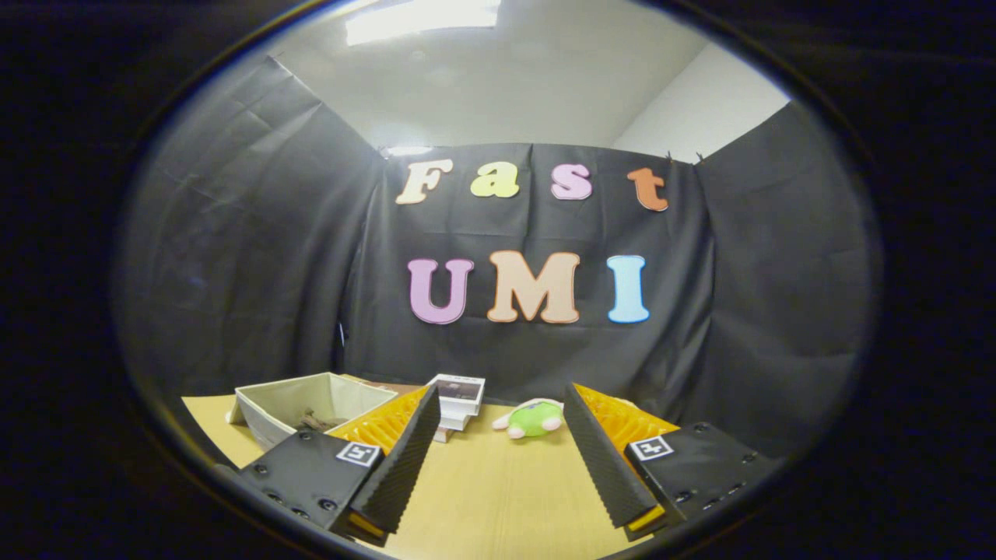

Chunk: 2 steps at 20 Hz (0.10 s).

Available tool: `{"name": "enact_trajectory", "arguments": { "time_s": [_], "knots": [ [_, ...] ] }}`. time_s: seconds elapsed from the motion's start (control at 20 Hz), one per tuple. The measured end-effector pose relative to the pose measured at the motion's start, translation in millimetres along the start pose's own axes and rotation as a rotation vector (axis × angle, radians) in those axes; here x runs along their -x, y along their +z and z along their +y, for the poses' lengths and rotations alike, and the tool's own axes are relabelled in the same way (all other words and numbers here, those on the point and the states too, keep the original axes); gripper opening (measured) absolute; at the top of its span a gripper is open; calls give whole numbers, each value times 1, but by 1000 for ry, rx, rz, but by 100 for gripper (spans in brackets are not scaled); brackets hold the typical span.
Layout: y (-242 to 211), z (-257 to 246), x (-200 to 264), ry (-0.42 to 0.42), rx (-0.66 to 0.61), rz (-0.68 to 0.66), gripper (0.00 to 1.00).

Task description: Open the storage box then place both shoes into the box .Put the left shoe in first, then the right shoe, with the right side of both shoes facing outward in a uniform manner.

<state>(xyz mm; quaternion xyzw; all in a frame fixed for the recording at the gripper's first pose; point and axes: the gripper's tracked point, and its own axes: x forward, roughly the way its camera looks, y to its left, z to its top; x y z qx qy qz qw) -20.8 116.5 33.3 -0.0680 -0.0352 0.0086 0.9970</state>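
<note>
A pale grey-beige storage box (311, 400), a white stack of books (457, 404) and a green-and-pink plush toy (533, 418) sit on the tan tabletop (498, 482).

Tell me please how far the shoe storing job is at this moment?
Nothing looks done yet. The gripper is open above the wooden table with nothing between its fingers. Beyond them I see an open fabric bin with something dark inside, a stack of books and a green plush toy; whether the bin is the storage box I cannot tell. Opening the box and placing both shoes seem left.
</note>
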Motion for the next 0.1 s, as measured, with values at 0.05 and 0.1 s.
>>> {"name": "enact_trajectory", "arguments": {
  "time_s": [0.05, 0.1],
  "knots": [
    [2, 2, 3, 14, 1, -8, 99],
    [0, 5, 5, 24, -8, -8, 99]
  ]
}}
